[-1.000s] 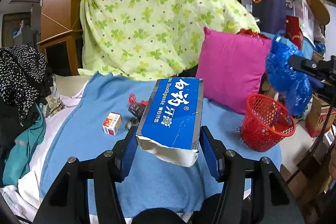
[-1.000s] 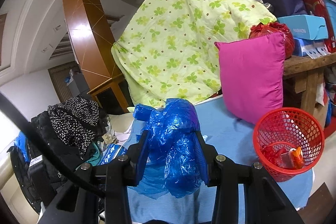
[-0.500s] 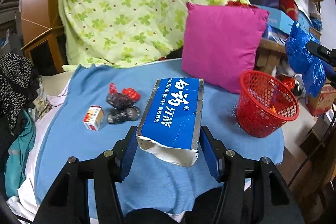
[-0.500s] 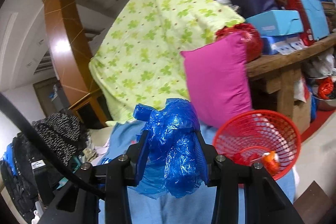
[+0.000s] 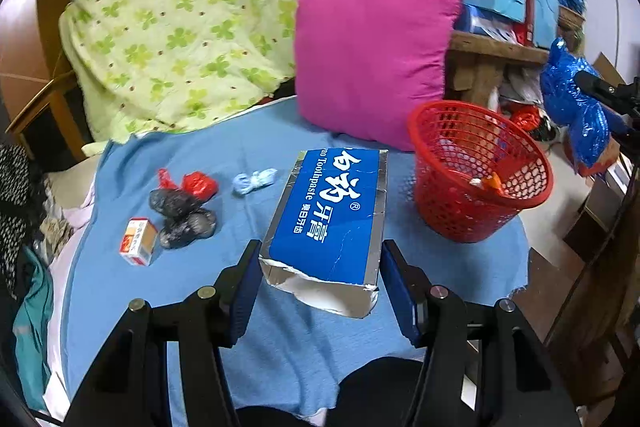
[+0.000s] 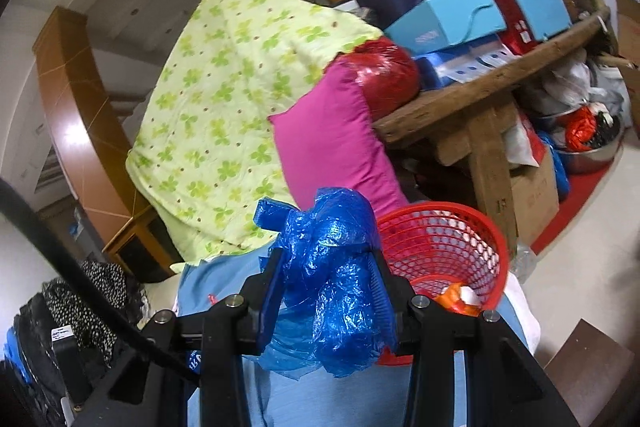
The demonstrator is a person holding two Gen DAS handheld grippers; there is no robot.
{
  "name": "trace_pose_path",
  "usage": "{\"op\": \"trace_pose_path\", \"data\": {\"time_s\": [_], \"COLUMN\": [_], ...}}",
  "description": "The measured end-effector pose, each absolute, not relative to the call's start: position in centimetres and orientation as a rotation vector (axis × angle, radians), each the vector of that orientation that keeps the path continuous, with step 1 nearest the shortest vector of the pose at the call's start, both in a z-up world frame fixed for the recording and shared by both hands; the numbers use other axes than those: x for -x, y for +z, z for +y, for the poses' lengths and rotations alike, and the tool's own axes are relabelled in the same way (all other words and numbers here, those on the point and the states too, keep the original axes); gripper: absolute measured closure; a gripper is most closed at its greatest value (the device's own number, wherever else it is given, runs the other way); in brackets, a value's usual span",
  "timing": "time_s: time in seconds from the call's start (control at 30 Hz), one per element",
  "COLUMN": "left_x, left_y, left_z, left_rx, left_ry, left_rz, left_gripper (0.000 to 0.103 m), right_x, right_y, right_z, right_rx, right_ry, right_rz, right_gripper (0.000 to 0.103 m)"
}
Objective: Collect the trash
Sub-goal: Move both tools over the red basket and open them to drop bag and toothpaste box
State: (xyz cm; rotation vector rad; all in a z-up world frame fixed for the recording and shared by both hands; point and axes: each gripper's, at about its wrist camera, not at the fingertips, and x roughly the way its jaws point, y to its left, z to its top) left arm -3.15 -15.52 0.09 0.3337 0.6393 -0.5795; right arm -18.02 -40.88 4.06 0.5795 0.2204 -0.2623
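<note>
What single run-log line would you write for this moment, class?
left gripper: shut on toothpaste box | right gripper: shut on blue plastic bag | red basket: on blue cloth, some trash inside

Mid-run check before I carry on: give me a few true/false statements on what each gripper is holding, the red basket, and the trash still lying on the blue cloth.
1. The left gripper holds a blue toothpaste box between its jaws. True.
2. The right gripper is empty. False: its jaws are clamped on a crumpled blue plastic bag.
3. The red basket is lying on its side. False: it stands upright on the blue cloth, beside the pink pillow.
4. The basket already has something in it. True: an orange and white item lies inside.
5. All the trash is off the cloth. False: a small orange box, dark bags and a pale blue wad lie there.
</note>
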Motion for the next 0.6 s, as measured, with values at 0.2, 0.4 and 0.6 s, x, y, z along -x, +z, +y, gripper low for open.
{"op": "trace_pose_path", "data": {"time_s": [0.2, 0.4, 0.6], "left_x": [3.9, 4.2, 3.7], "left_y": [0.9, 2.1, 2.9], "left_z": [-19.3, -23.4, -27.7], "left_rx": [-0.39, -0.419, -0.396], "left_ry": [-0.639, -0.726, -0.854], "left_rz": [0.623, 0.607, 0.615], "left_gripper": [0.043, 0.042, 0.042], "right_x": [18.8, 19.9, 21.0], "right_y": [2.8, 1.9, 1.2], "right_z": [-43.0, -45.4, -47.9], "right_rx": [-0.617, -0.658, -0.692], "right_ry": [-0.288, -0.313, -0.349], "right_rz": [0.215, 0.204, 0.19], "right_gripper": [0.06, 0.059, 0.058]}}
